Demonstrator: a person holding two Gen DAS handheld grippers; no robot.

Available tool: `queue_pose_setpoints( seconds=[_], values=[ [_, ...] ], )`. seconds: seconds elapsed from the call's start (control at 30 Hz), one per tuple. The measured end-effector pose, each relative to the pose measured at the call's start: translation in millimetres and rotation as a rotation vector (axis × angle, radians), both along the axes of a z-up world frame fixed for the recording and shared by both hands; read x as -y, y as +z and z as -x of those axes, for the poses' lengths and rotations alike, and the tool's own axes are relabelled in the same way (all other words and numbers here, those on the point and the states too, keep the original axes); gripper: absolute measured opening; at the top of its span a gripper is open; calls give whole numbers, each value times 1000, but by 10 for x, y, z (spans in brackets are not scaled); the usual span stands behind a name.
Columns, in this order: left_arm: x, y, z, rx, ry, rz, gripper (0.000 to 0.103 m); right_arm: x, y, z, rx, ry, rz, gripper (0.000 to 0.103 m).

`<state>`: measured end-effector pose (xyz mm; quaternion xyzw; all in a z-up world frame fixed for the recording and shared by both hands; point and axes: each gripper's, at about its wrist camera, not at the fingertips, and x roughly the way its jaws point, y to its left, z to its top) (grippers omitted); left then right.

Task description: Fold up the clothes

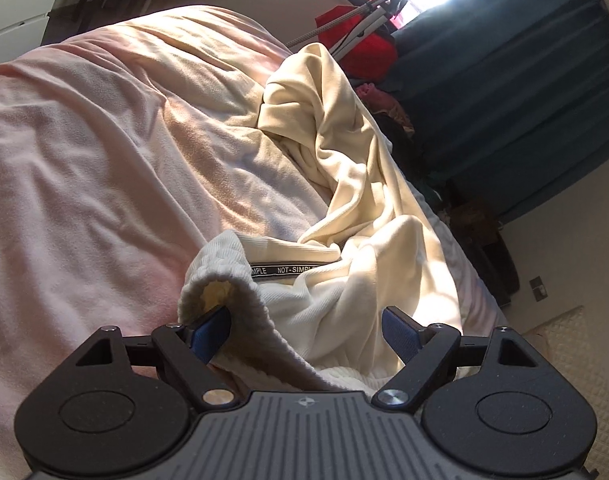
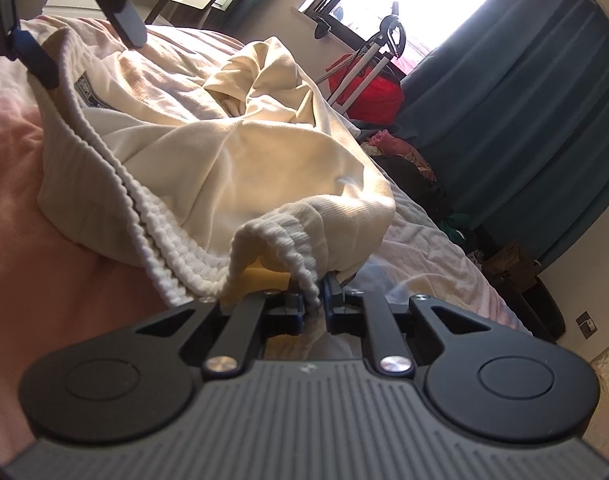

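My left gripper (image 1: 306,332) has its fingers spread wide over the ribbed hem (image 1: 224,276) of the cream sweatshirt (image 1: 360,184); the hem curls over the left blue pad (image 1: 210,334) and touches it, while the right pad stands clear of the cloth. My right gripper (image 2: 314,306) is pinched nearly closed on another stretch of that ribbed hem (image 2: 288,240), which bunches up between its pads. The sweatshirt lies crumpled on the pink blanket (image 1: 84,160) covering the bed, near the edge facing the teal curtains (image 1: 524,92). A red bag (image 2: 374,94) sits by the window.
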<state>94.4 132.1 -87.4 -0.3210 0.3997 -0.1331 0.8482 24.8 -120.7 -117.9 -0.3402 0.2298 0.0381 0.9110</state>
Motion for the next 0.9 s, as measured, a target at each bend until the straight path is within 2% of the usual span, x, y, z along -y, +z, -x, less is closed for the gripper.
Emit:
queue_pose_setpoints(
  seconds=[0.2,0.33,0.4,0.43,0.5,0.53,0.63,0.77,0.83,0.9],
  values=[
    [36,-68,-104,-28,60,-84,72,33,19,18,7,-1,11,14],
    [-17,-117,-120,-35,99,-64,66,141,142,54,30,-24,-42,13],
    [-25,-113,-119,-21,113,-79,49,197,217,74,48,-35,-64,13],
    [-25,-103,-116,-10,118,-96,27,222,251,86,57,-39,-72,13],
    [-33,-68,-101,17,126,-124,22,260,305,113,73,-44,-73,13],
    [-56,-43,-84,37,136,-106,17,271,321,122,73,-42,-75,13],
    [-128,131,0,147,155,-53,15,283,344,139,50,-24,-92,13],
    [-299,394,150,337,167,94,15,150,218,154,-18,66,-90,13],
    [-415,465,117,359,213,85,15,68,139,161,-56,118,-86,14],
    [-552,464,-29,324,244,54,15,-14,61,168,-94,170,-82,14]
  ],
)
